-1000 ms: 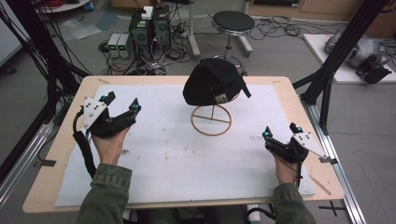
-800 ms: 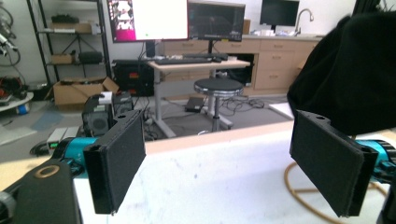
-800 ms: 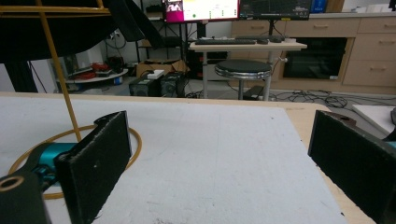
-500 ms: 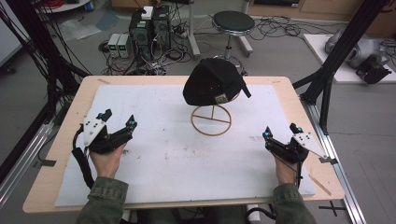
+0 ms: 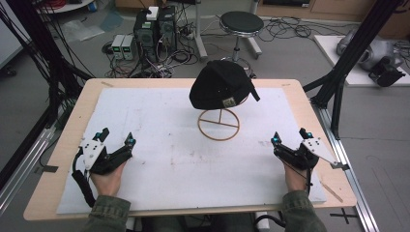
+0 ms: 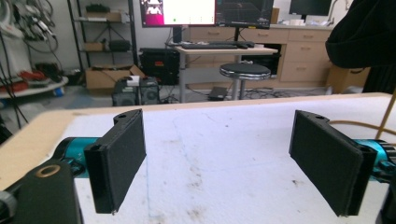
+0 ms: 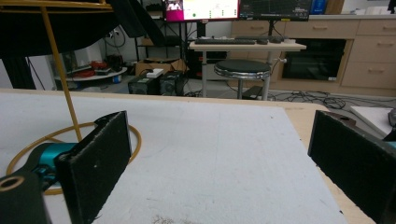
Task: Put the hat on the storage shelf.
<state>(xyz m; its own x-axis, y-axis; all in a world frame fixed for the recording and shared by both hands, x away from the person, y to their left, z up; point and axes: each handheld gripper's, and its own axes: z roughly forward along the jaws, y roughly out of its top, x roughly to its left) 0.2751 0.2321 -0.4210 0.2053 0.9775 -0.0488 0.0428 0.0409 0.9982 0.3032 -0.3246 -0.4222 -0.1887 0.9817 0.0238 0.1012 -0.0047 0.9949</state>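
A black cap (image 5: 221, 85) sits on a yellow wire stand (image 5: 218, 123) at the middle back of the white mat (image 5: 183, 145). The cap (image 6: 364, 32) shows at the top right of the left gripper view, and the stand (image 7: 60, 84) rises at the left of the right gripper view. My left gripper (image 5: 116, 137) rests low at the mat's left front, open, nothing between its jaws. My right gripper (image 5: 289, 136) rests at the right front, open and empty too. Both are well apart from the cap.
The wooden table (image 5: 67, 135) edges frame the mat. Behind the table stand a round stool (image 5: 241, 23), computer boxes (image 5: 154, 24) and floor cables. Black frame posts (image 5: 353, 53) rise at both sides.
My left gripper has moved toward me and down, from the left middle of the table to its left front. The right gripper has stayed in place.
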